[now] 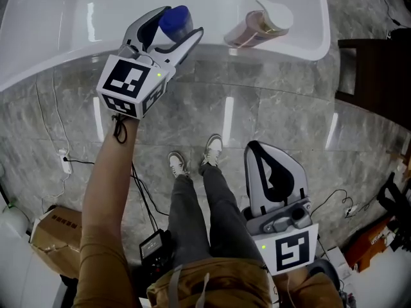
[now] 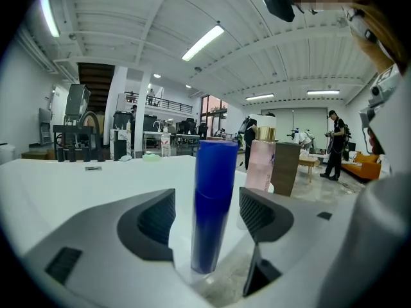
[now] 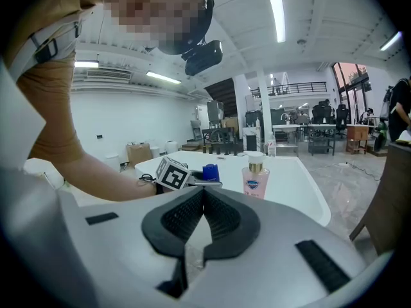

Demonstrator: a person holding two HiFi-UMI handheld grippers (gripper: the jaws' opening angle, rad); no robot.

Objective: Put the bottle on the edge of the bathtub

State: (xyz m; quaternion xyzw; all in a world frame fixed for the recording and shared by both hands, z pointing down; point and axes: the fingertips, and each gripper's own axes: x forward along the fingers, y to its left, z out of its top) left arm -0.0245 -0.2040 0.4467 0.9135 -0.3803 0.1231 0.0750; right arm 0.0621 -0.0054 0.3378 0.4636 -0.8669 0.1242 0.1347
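Observation:
A blue bottle stands upright on the near rim of the white bathtub. My left gripper reaches over that rim with its jaws on either side of the bottle. A gap shows between each pad and the bottle, so the gripper is open. My right gripper hangs low near the person's waist, shut and empty. From it I see the blue bottle and the left gripper's marker cube across the room.
A pink pump soap bottle stands on the rim to the right of the blue one. A dark wooden stand sits right of the tub. The person's shoes, cables and a cardboard box are on the grey tiled floor.

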